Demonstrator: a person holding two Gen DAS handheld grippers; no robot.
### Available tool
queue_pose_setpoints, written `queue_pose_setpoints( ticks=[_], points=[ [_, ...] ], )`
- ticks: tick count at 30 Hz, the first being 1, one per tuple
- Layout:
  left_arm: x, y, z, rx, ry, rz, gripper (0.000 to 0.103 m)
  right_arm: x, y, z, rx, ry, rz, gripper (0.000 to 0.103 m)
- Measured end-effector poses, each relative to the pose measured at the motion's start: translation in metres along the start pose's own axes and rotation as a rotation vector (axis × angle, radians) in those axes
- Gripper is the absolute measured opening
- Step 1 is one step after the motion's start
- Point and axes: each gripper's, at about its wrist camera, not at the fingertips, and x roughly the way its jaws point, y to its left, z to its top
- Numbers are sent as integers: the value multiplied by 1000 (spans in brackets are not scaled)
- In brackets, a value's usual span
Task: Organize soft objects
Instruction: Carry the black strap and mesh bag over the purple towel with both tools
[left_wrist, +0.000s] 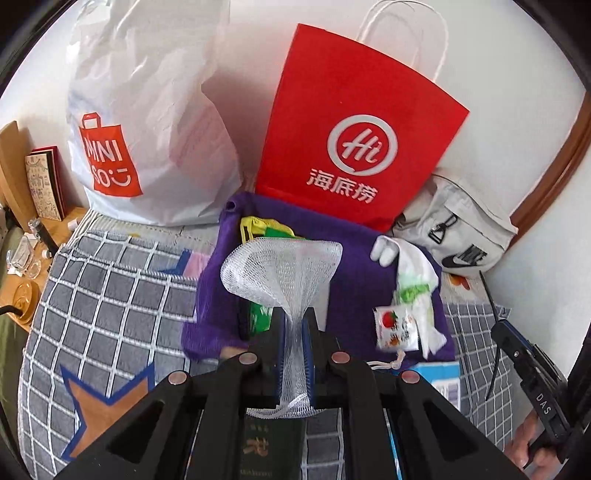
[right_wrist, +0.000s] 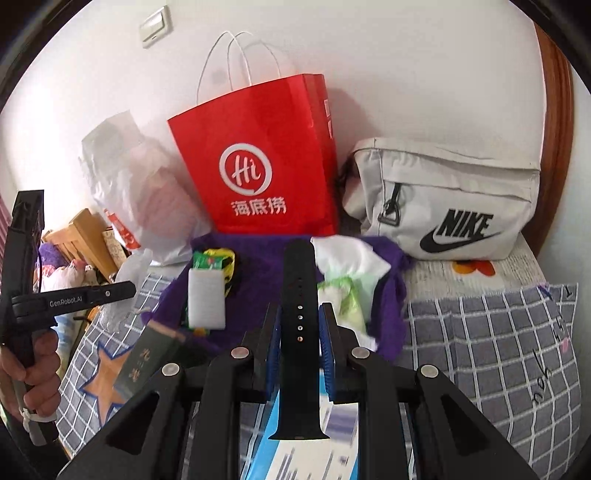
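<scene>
Mesh netting, white, flares above clamped fingers.

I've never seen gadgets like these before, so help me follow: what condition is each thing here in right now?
Left gripper: shut on the white mesh net.
Right gripper: shut on the black watch strap.
Red paper bag: upright against the wall.
White plastic bag: standing, crumpled.
Grey Nike bag: zipped, leaning on the wall.
Purple cloth: spread out on the bed.
</scene>
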Motion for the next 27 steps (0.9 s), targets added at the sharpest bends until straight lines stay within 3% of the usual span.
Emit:
queue_pose_setpoints(
  ticks=[16, 27],
  points=[
    [65, 15, 30, -48, 45, -45, 9, 75, -14, 35, 28, 40, 39, 20],
    [96, 24, 32, -67, 112, -100, 9, 128, -27, 17, 22, 179, 0, 20]
  ],
)
